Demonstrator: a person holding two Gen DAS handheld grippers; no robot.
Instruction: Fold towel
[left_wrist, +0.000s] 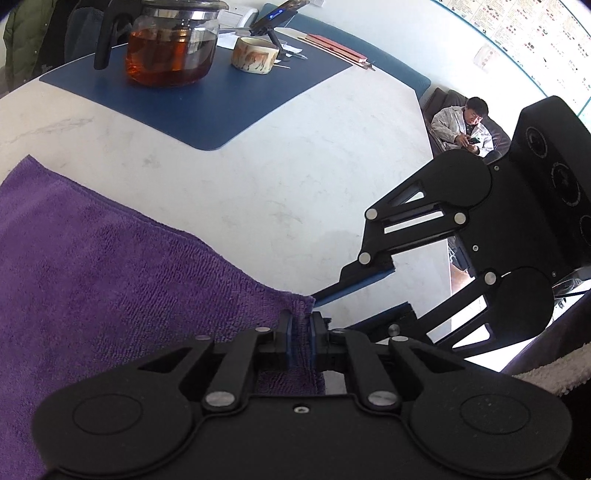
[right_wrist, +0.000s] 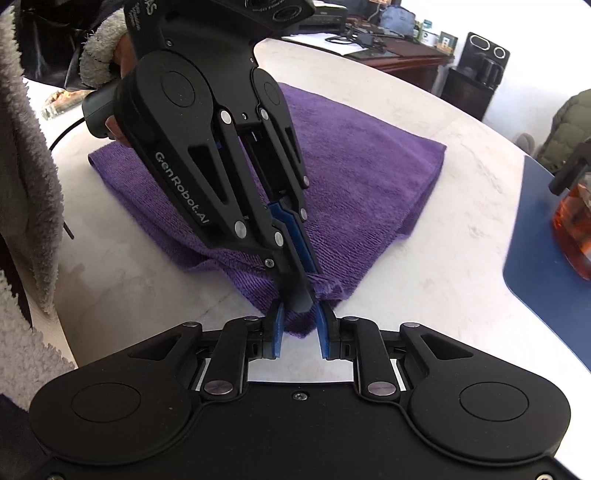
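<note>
A purple towel (left_wrist: 110, 277) lies folded on the white table (left_wrist: 258, 177). In the left wrist view my left gripper (left_wrist: 300, 325) is shut on its near right corner, with cloth bunched between the blue pads. My right gripper (left_wrist: 332, 314) reaches in from the right to the same corner. In the right wrist view the towel (right_wrist: 369, 166) spreads away from me. My right gripper (right_wrist: 301, 325) has its pads set narrowly apart against both sides of the nearest corner. The left gripper (right_wrist: 308, 295) comes down from the upper left, pinching the top layer just above and between those pads.
A glass teapot (left_wrist: 170, 48) of brown tea, a patterned cup (left_wrist: 255, 53) and a phone on a stand (left_wrist: 277, 14) sit on a blue mat (left_wrist: 221, 103) beyond the towel. The table edge runs down the right side. A person (left_wrist: 461, 129) sits on a sofa past it.
</note>
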